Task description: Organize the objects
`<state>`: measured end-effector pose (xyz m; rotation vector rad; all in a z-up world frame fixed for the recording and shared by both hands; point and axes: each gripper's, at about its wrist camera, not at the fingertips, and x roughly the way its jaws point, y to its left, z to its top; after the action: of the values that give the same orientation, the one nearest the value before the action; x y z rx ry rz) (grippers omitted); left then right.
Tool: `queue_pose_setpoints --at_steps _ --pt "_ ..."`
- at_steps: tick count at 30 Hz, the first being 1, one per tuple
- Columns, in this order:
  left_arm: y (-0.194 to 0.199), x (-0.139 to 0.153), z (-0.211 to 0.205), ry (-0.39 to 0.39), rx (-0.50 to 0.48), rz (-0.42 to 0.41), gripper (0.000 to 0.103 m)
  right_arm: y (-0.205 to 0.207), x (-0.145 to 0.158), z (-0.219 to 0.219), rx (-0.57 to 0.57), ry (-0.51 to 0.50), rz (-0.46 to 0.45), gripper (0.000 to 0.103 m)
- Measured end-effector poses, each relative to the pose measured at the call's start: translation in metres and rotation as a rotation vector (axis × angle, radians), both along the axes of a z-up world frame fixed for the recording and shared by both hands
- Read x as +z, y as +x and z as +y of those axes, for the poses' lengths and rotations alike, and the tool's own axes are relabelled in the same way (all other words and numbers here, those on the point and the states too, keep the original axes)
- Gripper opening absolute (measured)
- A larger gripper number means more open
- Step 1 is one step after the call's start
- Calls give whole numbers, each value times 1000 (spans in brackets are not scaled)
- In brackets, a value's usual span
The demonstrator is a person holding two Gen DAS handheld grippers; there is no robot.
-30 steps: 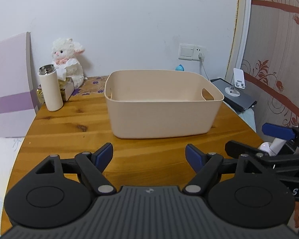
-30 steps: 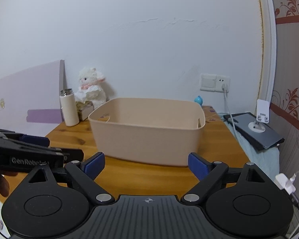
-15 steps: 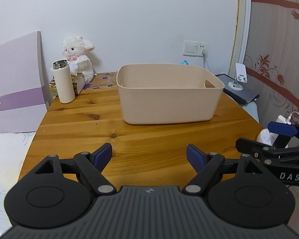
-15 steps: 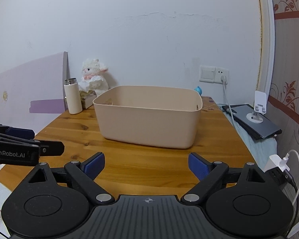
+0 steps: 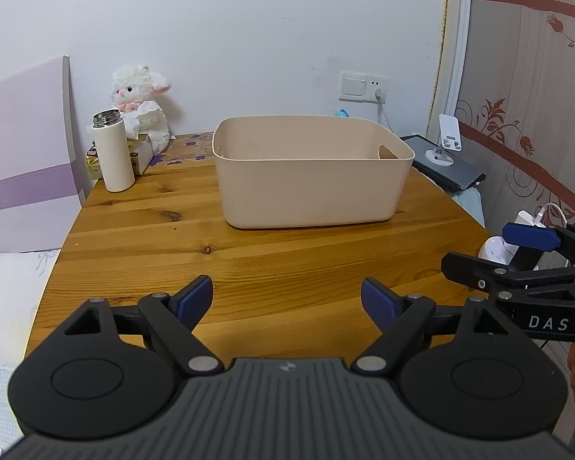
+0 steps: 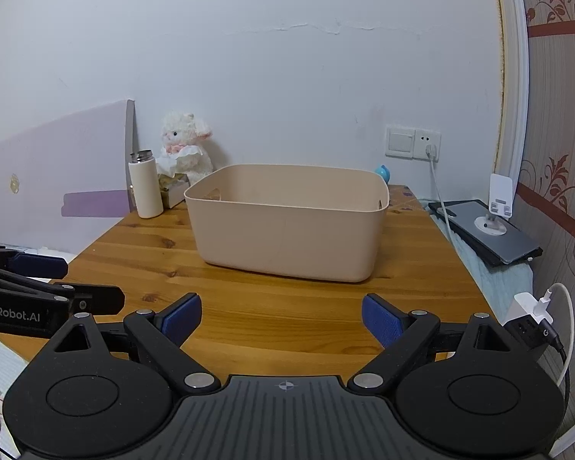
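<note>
Here: "GenRobot.AI" on open-jawed left gripper [image 5: 287,299], "DAS" on open-jawed right gripper [image 6: 281,316]; beige plastic bin [image 5: 310,176] lengthwise across wooden table [image 5: 249,260].

The left gripper [image 5: 287,299] hangs wide open above the wooden table [image 5: 142,253], well apart from the beige bin [image 5: 306,191].

Wooden surface [image 5: 287,253] fills the middle, knots and grain showing. Far left, a pale purple board [image 5: 23,145] leans against the wall. Far right on the wall, a white switch plate [image 5: 353,86], with a white cable [image 6: 439,191] dropping from the socket beside it. Off the surface's right edge, a white phone stand [image 5: 446,140] sits on a dark flat slab [image 5: 452,170]. Near right, a white charger [image 6: 527,306] is plugged in. A floral wall panel [image 5: 536,96] runs down the right side.
</note>
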<state>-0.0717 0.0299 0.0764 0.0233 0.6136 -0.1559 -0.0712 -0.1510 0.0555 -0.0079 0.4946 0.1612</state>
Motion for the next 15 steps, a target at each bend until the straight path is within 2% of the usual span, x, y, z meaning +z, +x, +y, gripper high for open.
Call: queue_pose_setpoints --at_steps 15 --pt "8 2 2 3 26 9 86 9 -5 -2 0 14 18 92"
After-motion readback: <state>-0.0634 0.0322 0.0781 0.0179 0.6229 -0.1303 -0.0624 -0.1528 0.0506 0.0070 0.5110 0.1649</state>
